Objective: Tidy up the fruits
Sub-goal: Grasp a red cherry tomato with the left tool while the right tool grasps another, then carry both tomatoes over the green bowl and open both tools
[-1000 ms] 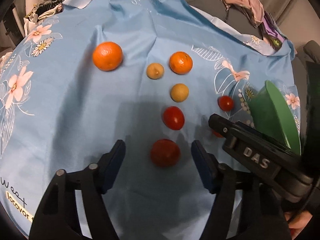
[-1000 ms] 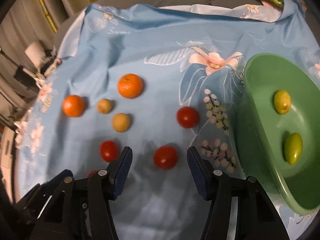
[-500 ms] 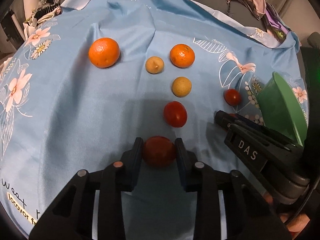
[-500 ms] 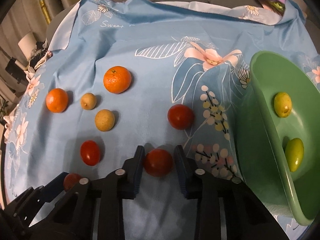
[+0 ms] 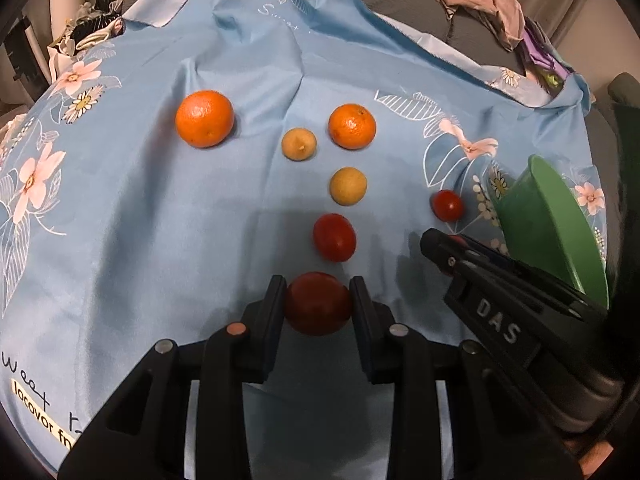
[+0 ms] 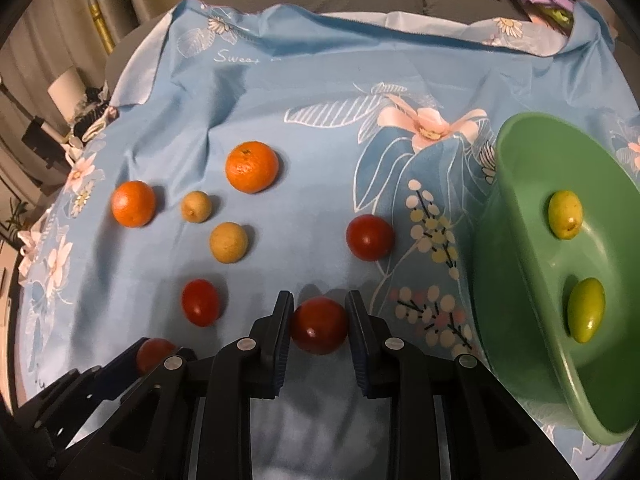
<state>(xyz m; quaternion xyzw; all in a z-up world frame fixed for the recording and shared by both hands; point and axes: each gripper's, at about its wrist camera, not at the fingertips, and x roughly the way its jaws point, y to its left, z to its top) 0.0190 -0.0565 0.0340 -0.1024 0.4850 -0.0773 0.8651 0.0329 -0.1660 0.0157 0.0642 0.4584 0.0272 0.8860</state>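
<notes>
"DAS" on right tool (image 5: pixel 496 322)

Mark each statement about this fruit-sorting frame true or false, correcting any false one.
1. The left gripper is clamped on a tomato. True.
2. The right gripper is open and empty. False: it grips a tomato.
3. The green bowl holds two green fruits. True.
4. Three oranges lie on the cloth. False: two, one and another.
</notes>
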